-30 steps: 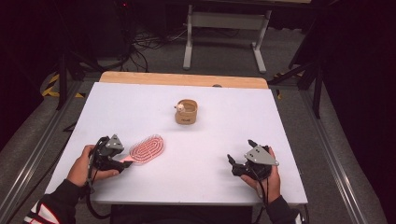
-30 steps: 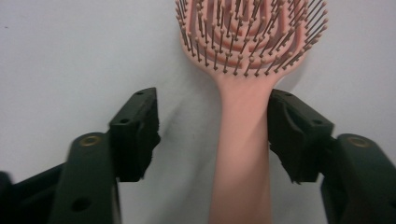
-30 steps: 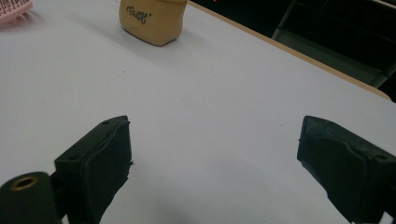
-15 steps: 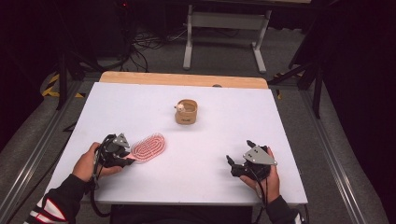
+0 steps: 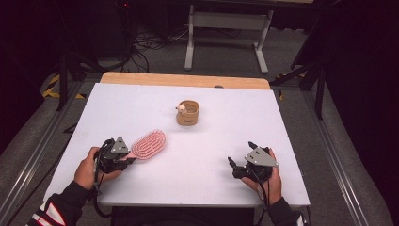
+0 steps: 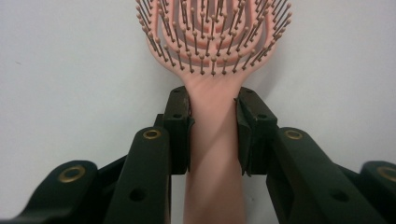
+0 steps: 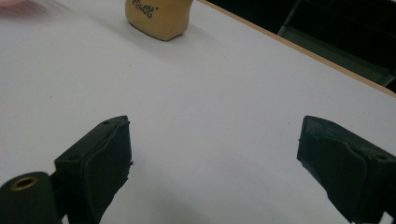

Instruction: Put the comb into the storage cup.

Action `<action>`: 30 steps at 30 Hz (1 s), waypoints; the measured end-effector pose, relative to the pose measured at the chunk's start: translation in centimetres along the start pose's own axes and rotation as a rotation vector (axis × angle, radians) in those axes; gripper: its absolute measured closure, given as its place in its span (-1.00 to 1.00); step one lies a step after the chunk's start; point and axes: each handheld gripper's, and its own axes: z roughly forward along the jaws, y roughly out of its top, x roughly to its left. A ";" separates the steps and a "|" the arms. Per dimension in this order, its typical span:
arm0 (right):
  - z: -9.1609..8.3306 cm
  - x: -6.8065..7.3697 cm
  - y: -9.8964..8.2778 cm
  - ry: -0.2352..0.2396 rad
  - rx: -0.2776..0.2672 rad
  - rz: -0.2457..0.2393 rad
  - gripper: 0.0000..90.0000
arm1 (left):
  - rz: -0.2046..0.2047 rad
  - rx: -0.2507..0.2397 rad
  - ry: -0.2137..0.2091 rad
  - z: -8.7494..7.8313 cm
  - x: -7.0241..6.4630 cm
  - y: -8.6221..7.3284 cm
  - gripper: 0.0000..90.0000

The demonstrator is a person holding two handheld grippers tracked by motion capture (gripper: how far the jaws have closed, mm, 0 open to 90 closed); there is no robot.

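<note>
A pink hairbrush [image 5: 149, 143] lies at the front left of the white table [image 5: 263, 122], bristles up [image 6: 212, 42]. My left gripper [image 5: 128, 159] is shut on its handle, and the jaws have just been closing. In the left gripper view both pads press the handle's sides just below the head [image 6: 212, 100]. My right gripper [image 5: 239, 152] rests at the front right, open, with bare table between its jaws [image 7: 215, 154].
A small tan cup [image 5: 187, 113] stands upright near the table's middle, ahead of the right gripper [image 7: 159, 16]. The table's wooden far edge [image 5: 188, 80] borders a dark floor with cables and a metal stand.
The left jaws have closed onto the brush handle, and the brush head has shifted slightly away from me. The right gripper has stayed where it was.
</note>
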 end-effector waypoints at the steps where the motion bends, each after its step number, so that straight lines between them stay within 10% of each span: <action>1: 0.0 0.0 0.0 0.000 0.000 0.001 -0.77 | 0.004 -0.015 0.010 -0.1 0.0 0.0 0.55; 19: -0.1 0.0 0.1 -0.013 -0.017 0.016 -0.77 | 0.002 -0.272 0.185 -2.1 -1.2 0.3 0.55; 30: -0.5 0.3 2.0 0.059 -0.099 0.151 -0.78 | 0.038 -0.408 0.212 -2.1 -3.0 1.3 0.55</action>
